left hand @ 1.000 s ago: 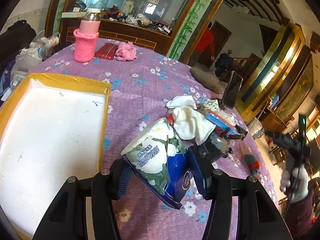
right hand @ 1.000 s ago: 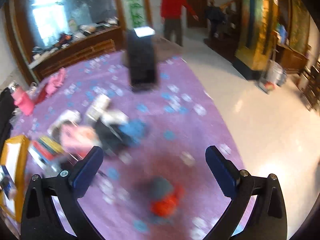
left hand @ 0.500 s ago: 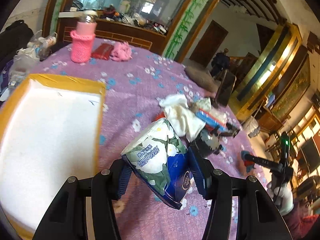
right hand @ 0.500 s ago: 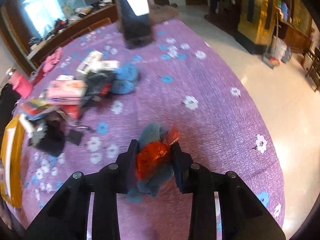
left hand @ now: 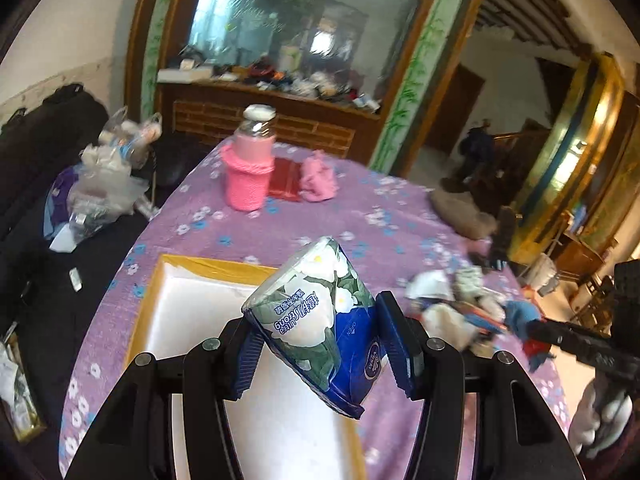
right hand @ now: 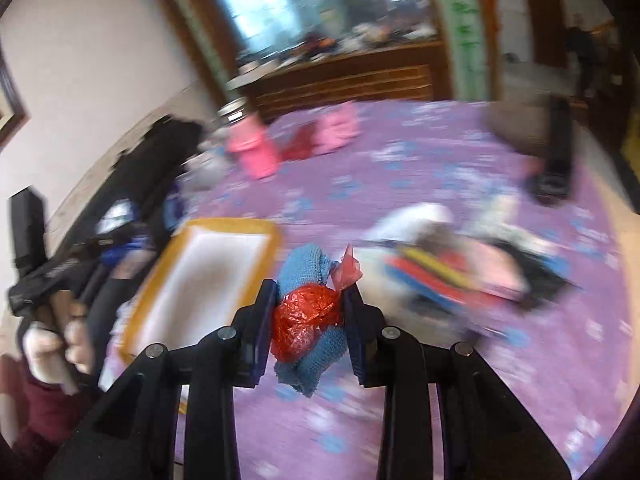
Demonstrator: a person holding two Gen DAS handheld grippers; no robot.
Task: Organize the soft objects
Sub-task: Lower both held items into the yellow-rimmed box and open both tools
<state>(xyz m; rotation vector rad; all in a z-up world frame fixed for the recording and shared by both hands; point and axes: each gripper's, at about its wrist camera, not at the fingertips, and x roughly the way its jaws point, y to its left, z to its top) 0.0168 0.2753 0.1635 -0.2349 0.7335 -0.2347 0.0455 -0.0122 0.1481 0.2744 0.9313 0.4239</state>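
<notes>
Both bundles have moved toward the white tray (left hand: 188, 320) since a second ago: my left tongs (left hand: 320, 350) now hold the tissue pack (left hand: 316, 320) in the air over the tray's near half, where before it hung beside the tray, and my right tongs (right hand: 310, 312), spread wide a second ago, have just closed on the blue knit roll (right hand: 308, 276) with its red plastic wrap (right hand: 308, 320) and lifted it clear of the surface (right hand: 460, 152).

I judge the pack light and squashy; my pads dent its short ends, so a mid-body pinch holds without slipping. The roll is soft too, but the crinkly wrap looks slick, so I grip across the knit.

Right of the tray lies the jumbled pile (left hand: 460, 304); beyond the tray stands the pink knitted bottle (left hand: 250, 168).
</notes>
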